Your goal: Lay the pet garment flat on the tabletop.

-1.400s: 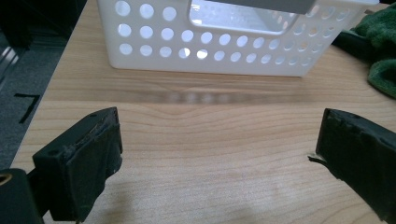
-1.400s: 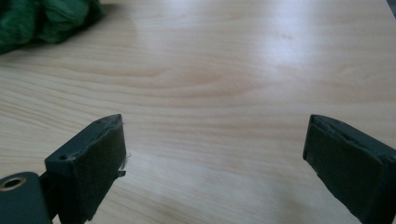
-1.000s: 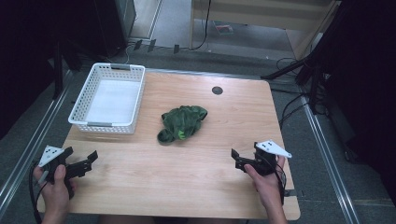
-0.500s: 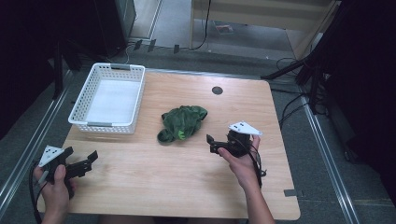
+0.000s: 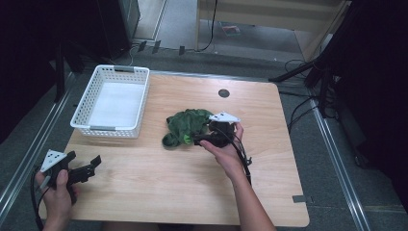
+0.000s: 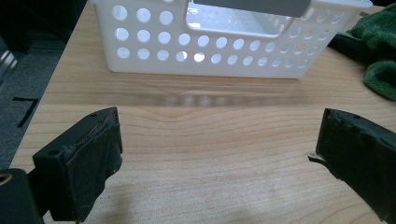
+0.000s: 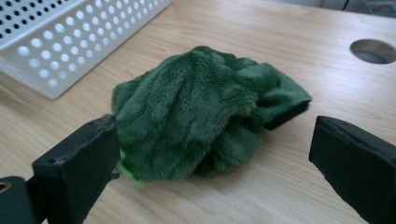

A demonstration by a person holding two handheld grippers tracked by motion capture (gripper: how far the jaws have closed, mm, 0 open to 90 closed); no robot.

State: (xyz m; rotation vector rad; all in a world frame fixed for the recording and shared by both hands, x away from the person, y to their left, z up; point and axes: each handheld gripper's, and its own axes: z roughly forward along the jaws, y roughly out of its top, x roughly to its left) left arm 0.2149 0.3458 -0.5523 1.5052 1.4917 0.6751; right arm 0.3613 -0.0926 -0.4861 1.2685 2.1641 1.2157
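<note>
A crumpled green plush cloth (image 5: pixel 185 126) (image 7: pixel 201 109) lies near the middle of the wooden table (image 5: pixel 159 183). My right gripper (image 5: pixel 202 137) (image 7: pixel 215 172) is open right at the cloth's near edge, its jaws spread on either side of the heap. The left jaw touches the cloth's lower left edge. My left gripper (image 5: pixel 89 169) (image 6: pixel 219 163) is open and empty above the table's front left corner, facing the white perforated basket (image 5: pixel 113 101) (image 6: pixel 205 51). An edge of the green cloth (image 6: pixel 380 51) shows at the far right of the left gripper view.
The white basket is empty and stands at the back left of the table. A round cable hole (image 5: pixel 223 93) (image 7: pixel 373 50) sits near the back edge. Metal rails (image 5: pixel 337 159) run along both sides of the table, and cables (image 5: pixel 308 110) lie on the floor to the right.
My right gripper has travelled from the front right of the table leftward and forward up to the green cloth. The left gripper has stayed in place.
</note>
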